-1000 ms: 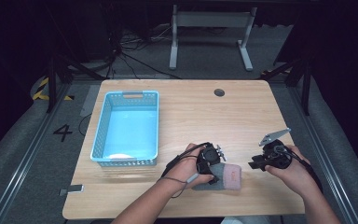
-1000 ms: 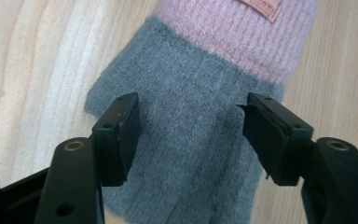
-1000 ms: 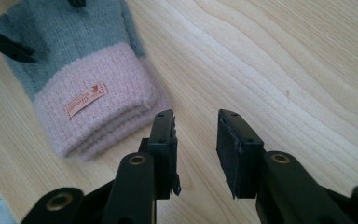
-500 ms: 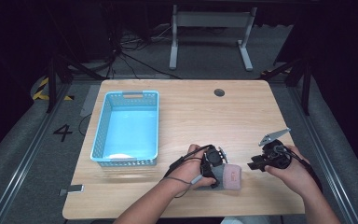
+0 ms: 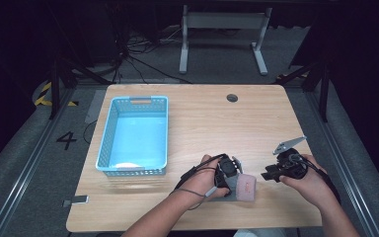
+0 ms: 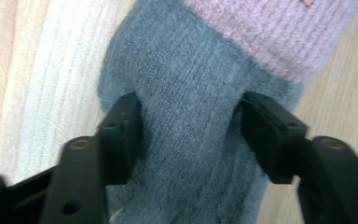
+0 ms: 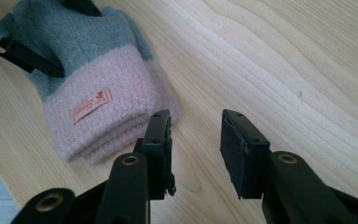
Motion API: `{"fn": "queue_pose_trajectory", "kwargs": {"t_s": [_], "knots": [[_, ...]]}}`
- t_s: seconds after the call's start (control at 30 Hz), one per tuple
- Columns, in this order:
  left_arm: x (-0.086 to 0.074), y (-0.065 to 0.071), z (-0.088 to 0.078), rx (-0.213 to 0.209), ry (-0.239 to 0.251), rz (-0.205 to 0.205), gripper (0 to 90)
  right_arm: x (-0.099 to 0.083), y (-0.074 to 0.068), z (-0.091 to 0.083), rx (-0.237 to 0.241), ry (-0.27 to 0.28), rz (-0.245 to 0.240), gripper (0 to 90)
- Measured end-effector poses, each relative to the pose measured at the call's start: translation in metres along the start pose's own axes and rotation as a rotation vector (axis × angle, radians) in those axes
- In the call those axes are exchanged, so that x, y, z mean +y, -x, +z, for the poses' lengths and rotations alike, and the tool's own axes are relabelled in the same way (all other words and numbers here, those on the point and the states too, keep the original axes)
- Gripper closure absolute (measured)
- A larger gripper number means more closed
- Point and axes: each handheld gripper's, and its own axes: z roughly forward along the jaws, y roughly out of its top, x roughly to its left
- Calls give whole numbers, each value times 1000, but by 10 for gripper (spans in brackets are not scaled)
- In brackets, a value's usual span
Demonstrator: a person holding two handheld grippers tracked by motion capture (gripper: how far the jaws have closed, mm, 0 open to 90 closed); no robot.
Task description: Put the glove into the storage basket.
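Left tongs [image 6: 186, 135] are pinching the grey-and-pink mitten [image 5: 241, 186] near the bench's front edge; right tongs [image 7: 196, 149] sit apart, empty.

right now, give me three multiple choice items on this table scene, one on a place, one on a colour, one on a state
1. Where is the blue basket?
A. left part of the table
B. right edge
C. on the floor

2. What colour is the cuff of the knitted glove?
A. yellow
B. pink
C. black

3. How is the right gripper?
A. shut on the glove
B. open, holding nothing
C. shut on the basket

Answers: 1 A, the high view shows it left of centre. 2 B, the cuff is pink above the grey part. 3 B, its jaws stand apart over bare wood beside the glove.
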Motion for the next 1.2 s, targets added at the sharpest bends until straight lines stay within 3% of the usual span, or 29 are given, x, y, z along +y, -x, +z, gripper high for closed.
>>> {"fn": "queue_pose_trajectory", "kwargs": {"t_s": [0.13,0.27,0.57,1.2], "knots": [[1,2,-2,-19,-7,6,625,0,0,0,0,-2,3,644],[1,3,-3,-19,-12,6,664,-1,1,0,-1,-2,6,644],[-5,-2,-17,-36,-15,-31,688,-2,3,0,2,1,14,643],[-30,-12,-77,2,88,-86,693,-1,4,1,2,3,14,640]]}}
